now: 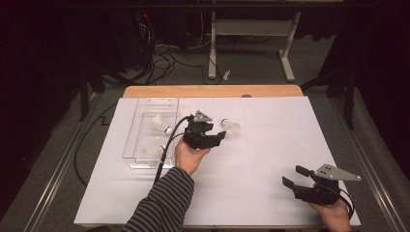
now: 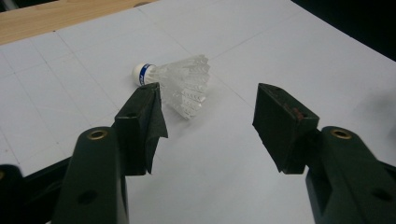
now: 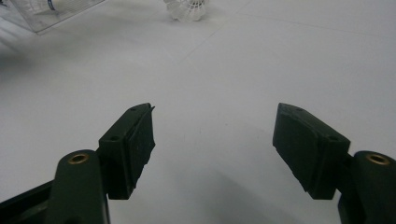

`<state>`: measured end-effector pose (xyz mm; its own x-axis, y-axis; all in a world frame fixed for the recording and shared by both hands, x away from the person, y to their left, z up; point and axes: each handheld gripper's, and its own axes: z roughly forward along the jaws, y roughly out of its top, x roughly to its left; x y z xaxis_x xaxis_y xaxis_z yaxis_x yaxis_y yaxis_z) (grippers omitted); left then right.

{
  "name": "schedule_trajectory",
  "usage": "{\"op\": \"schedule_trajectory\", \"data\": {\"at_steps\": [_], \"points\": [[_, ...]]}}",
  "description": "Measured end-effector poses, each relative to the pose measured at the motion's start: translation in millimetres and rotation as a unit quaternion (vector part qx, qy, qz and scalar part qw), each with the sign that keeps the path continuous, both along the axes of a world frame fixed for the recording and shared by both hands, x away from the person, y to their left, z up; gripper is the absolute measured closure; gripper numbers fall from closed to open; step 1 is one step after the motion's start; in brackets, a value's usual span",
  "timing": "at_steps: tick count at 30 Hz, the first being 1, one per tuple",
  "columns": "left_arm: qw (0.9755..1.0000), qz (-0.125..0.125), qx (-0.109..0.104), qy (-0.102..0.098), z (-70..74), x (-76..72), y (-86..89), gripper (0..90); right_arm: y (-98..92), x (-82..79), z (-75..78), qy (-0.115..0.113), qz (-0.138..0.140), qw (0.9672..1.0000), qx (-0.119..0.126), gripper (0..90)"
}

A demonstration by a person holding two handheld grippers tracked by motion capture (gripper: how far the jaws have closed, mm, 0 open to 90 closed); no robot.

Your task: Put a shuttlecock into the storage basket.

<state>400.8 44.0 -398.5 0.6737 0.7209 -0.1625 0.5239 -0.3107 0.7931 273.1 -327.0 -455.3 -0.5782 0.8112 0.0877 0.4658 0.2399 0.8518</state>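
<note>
Because the loose shuttlecock (image 2: 175,84) lies on its side on the white sheet, beside the clear tray (image 1: 140,125), I spread my left gripper (image 2: 208,112) before it (empty); my right gripper (image 1: 294,176) idles open.

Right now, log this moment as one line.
left gripper: open, nearing shuttlecock on sheet | right gripper: open, empty | tray: two shuttlecocks

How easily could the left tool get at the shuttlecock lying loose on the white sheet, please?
Probably easily. The left tool is open, and the shuttlecock lies on its side just beyond its tips, nearer one jaw than centred. Nothing stands between them on the white sheet; a slight sideways shift should centre it.
</note>
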Motion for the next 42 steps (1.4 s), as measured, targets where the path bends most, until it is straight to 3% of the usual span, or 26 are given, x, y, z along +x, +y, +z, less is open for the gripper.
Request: {"op": "schedule_trajectory", "data": {"at_steps": [9, 16, 21, 30, 42], "points": [[0.9996, 0.001, 0.019, 0.022, -1.4, 15.6, -11.4, 44.7, 0.1, -0.3, 0.1, -0.001, 0.001, 1.0000, 0.000, 29.9], [0.9973, -0.003, 0.056, 0.049, 2.0, 27.6, -21.3, 46.4, 0.2, 0.4, -0.3, 0.000, 0.003, 1.0000, -0.001, 29.9], [0.9957, -0.004, 0.070, 0.060, 4.2, 35.7, -28.2, 46.9, 0.5, 0.1, -0.2, 0.000, 0.003, 1.0000, -0.001, 29.9], [0.9911, -0.006, 0.105, 0.082, 5.1, 49.5, -42.7, 48.0, 0.9, 0.6, -0.4, 0.002, 0.005, 1.0000, 0.000, 30.0], [0.9847, 0.001, 0.135, 0.110, -0.4, 64.1, -51.7, 48.0, 1.8, 0.3, -0.2, 0.001, 0.009, 1.0000, 0.001, 29.9]]}}
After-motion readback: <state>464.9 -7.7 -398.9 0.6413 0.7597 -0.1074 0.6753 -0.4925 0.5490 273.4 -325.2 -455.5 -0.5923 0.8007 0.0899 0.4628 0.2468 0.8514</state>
